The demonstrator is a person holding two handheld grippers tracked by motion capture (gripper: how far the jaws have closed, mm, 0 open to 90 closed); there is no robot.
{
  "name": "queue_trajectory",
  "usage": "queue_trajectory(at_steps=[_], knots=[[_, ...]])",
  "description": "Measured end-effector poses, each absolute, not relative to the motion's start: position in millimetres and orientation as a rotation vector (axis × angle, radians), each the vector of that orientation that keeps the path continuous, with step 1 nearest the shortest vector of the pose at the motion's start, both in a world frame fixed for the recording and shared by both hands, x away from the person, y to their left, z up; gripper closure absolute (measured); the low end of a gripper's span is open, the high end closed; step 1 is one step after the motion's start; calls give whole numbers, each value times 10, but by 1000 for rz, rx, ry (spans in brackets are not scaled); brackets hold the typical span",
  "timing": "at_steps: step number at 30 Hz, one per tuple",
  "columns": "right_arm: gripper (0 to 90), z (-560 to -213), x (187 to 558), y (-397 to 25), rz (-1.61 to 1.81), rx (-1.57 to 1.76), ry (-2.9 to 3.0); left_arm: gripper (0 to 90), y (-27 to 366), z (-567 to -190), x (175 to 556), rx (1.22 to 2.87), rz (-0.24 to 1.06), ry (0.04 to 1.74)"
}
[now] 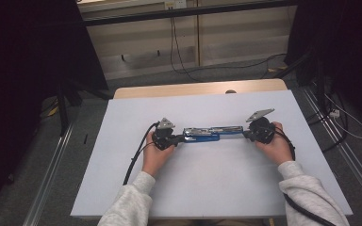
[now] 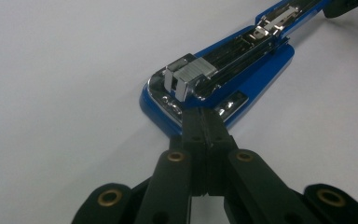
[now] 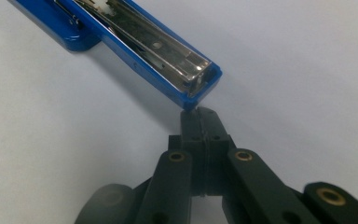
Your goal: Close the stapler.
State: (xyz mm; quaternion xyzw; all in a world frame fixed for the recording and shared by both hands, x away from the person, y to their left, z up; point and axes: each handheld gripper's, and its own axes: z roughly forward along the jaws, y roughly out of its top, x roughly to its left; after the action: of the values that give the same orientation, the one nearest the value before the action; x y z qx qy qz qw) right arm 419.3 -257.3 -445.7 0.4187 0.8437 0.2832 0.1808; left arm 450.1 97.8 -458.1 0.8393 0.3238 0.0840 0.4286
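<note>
From the high view we see a white table (image 1: 207,188) with a blue stapler (image 1: 212,133) lying opened out flat near its middle, stretched left to right between the two hands. The left tongs (image 1: 178,138) sit at the stapler's left end and the right tongs (image 1: 246,134) at its right end, each held in a hand, the left hand (image 1: 156,155) and the right hand (image 1: 277,147), with grey sleeves coming in from the bottom edge. A black cable (image 1: 136,155) trails from the left tongs back across the table. In the left gripper view we look along the left tongs (image 2: 204,116), whose jaws are pressed together with no gap, their tips touching the rounded blue base end of the stapler (image 2: 223,77); the chrome staple channel and its metal head lie exposed on top, running away toward the upper right. We cannot tell whether the tips pinch the base edge or merely rest against it. In the right gripper view the right tongs (image 3: 203,115) likewise have their jaws together, tips just at the squared blue end of the stapler's (image 3: 144,51) opened arm, which shows a chrome inner rail and runs off to the upper left over the table (image 3: 298,70).
</note>
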Motion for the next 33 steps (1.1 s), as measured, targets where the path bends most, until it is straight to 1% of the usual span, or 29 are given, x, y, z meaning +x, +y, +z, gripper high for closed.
queue_trajectory(at_steps=[10, 19, 22, 24, 31, 33], knots=[[900, -4432, 4195, -2584, 830, 1175, 2373, 899, 1010, -4637, 4530, 2105, 224, 842], [900, -4367, 4191, -2567, 869, 1163, 2353, 899, 1012, -4620, 4530, 2095, 210, 841], [900, -4361, 4193, -2549, 872, 1149, 2356, 897, 990, -4593, 4513, 2091, 222, 833], [900, -4361, 4199, -2543, 872, 1138, 2364, 896, 998, -4592, 4516, 2085, 202, 824], [900, -4356, 4202, -2528, 882, 1133, 2358, 898, 998, -4604, 4516, 2082, 215, 832], [900, -4357, 4203, -2524, 883, 1131, 2360, 889, 984, -4621, 4513, 2090, 194, 832]])
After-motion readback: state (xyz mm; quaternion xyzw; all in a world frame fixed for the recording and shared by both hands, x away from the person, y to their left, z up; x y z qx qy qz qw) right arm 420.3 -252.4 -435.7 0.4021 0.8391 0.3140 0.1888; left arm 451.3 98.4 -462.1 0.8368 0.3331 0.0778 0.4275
